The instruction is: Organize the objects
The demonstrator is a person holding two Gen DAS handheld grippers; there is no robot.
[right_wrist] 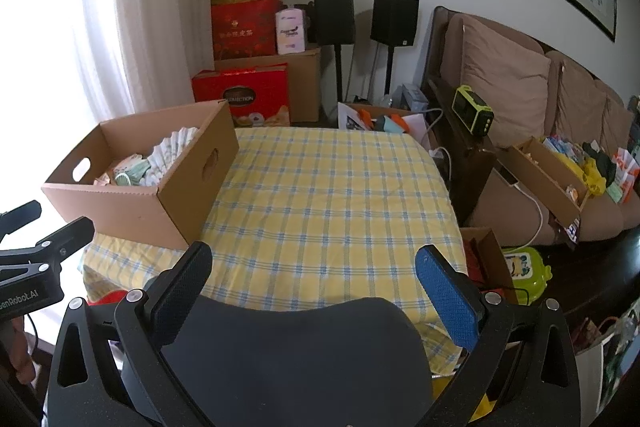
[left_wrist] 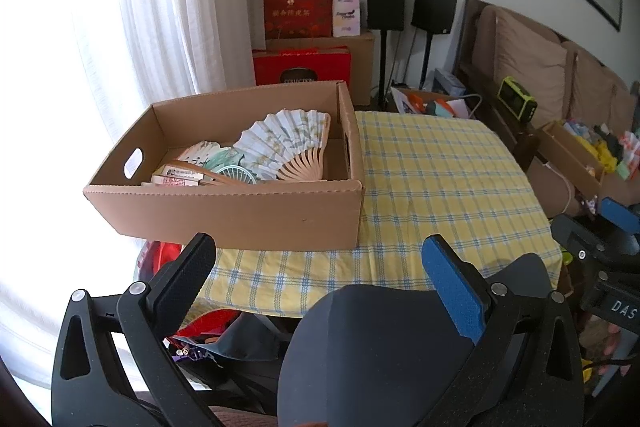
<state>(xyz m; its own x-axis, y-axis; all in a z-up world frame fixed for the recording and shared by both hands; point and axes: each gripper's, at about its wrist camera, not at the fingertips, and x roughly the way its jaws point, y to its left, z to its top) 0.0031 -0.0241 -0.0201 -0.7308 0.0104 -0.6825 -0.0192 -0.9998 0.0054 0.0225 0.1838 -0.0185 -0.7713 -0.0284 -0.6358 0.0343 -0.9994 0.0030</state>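
Looks like we're basically done tidying: the fans [left_wrist: 280, 143] sit in the cardboard box [left_wrist: 240, 203] on the checked tablecloth [left_wrist: 440, 187], left gripper [left_wrist: 320, 267] and right gripper [right_wrist: 314, 267] both spread wide holding nothing, so next we'd hunt for leftovers.

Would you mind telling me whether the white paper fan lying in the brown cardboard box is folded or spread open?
Spread open: the white paper fan shows its pleats and wooden ribs fanned out inside the brown cardboard box.

You get sharp, daylit views, but the curtained window [left_wrist: 80, 67] blows out white and fisheye edges bend.
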